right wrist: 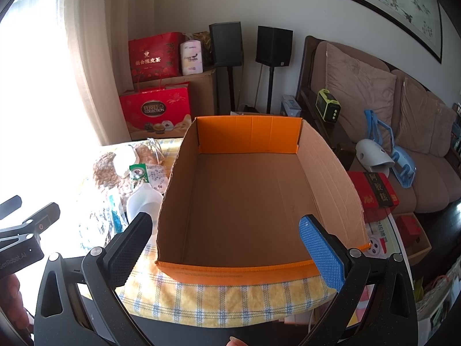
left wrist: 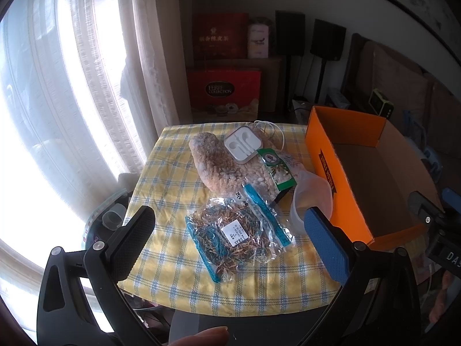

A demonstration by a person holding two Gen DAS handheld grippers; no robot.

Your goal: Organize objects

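Note:
An empty orange cardboard box stands on the yellow checked cloth; it also shows in the left wrist view. Left of it lie a clear bag of dried herbs, a brown grainy bag, a white earphone case, a green-labelled packet and a clear plastic cup. My left gripper is open and empty, above the herb bag. My right gripper is open and empty, over the box's near edge.
Red gift bags and two black speakers stand behind the table. A sofa with items is at the right. A bright curtained window is at the left. The cloth's left edge drops off.

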